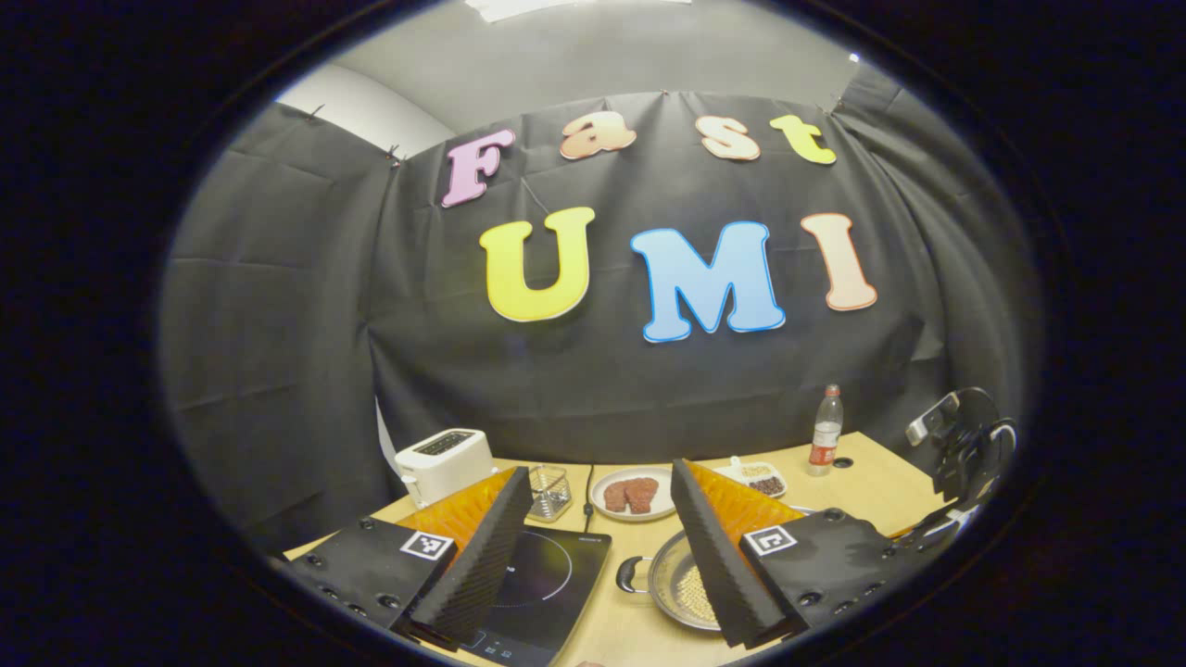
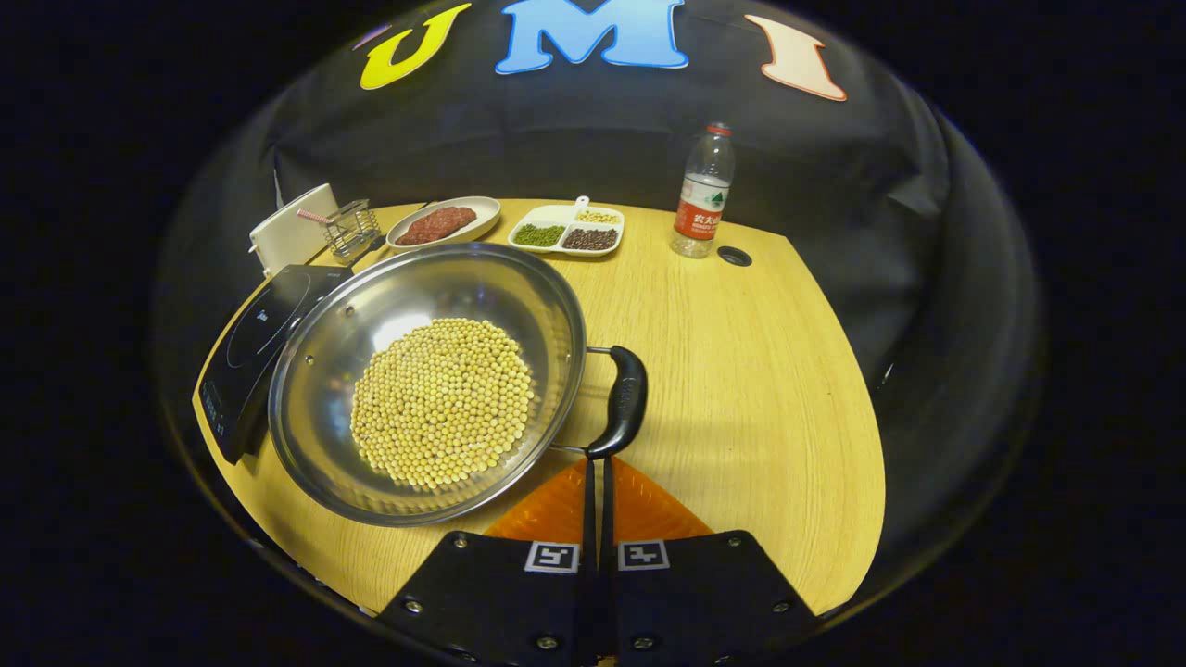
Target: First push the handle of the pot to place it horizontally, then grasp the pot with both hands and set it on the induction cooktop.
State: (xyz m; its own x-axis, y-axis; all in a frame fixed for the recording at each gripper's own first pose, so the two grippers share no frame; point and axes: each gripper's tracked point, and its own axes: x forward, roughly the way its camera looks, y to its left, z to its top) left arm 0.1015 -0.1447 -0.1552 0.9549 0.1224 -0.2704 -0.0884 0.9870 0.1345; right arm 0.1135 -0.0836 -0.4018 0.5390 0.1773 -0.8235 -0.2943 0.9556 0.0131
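We hold our left gripper (image 1: 593,556) level and raised, its two ridged black fingers (image 1: 482,556) spread wide apart with nothing between them (the orange backing shows on each). Our right gripper (image 2: 598,482) points forward and downward with its fingers pressed together, the tips closed flat against each other, gripping nothing.

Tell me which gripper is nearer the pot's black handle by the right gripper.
Right. The right gripper, fingers together, has its tips at the black handle. The left gripper hovers open over the pot's opposite side.
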